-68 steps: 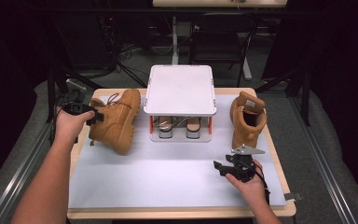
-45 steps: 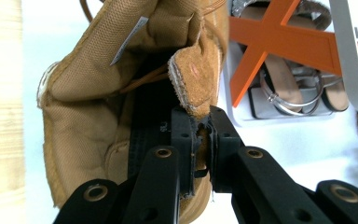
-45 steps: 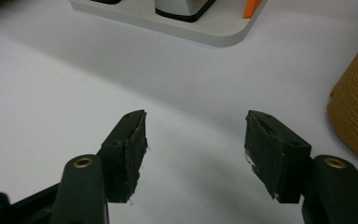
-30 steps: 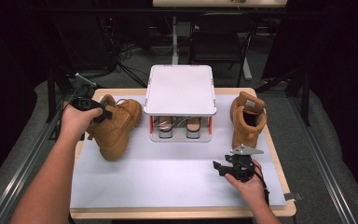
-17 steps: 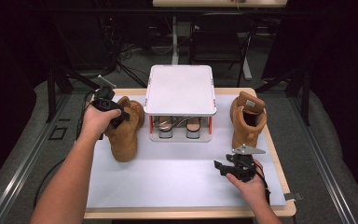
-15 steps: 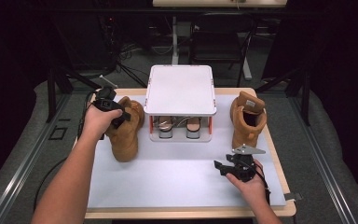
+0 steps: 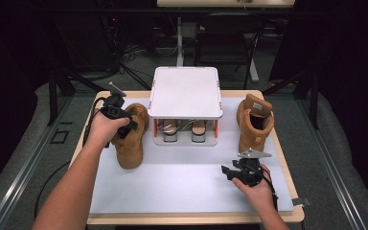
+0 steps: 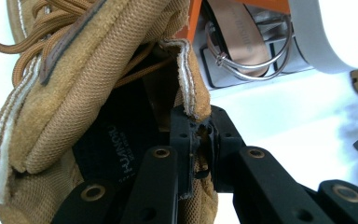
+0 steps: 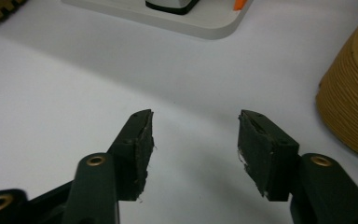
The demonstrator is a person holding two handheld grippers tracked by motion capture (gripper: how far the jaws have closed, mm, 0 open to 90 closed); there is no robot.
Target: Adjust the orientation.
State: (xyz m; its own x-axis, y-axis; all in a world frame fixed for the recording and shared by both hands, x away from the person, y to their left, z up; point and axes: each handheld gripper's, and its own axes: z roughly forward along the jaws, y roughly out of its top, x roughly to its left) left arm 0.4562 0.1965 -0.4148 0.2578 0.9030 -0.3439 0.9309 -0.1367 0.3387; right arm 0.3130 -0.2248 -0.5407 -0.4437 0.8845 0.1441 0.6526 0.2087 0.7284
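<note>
Two tan suede lace-up boots stand on the white-covered worktop [image 7: 182,187], one on each side of a white two-tier shoe rack with orange posts [image 7: 186,93]. The left tool [image 8: 200,140] is clamped on the collar edge of the left tan suede boot [image 7: 130,136], beside the boot's dark lining; in the high view that boot stands upright just beside the rack's left side, toe toward the person. The right tool [image 9: 193,149] rests low over bare worktop with its jaws apart and nothing between them, near the right tan suede boot [image 7: 254,122]. A pair of strappy sandals [image 7: 182,130] sits on the rack's lower tier.
</note>
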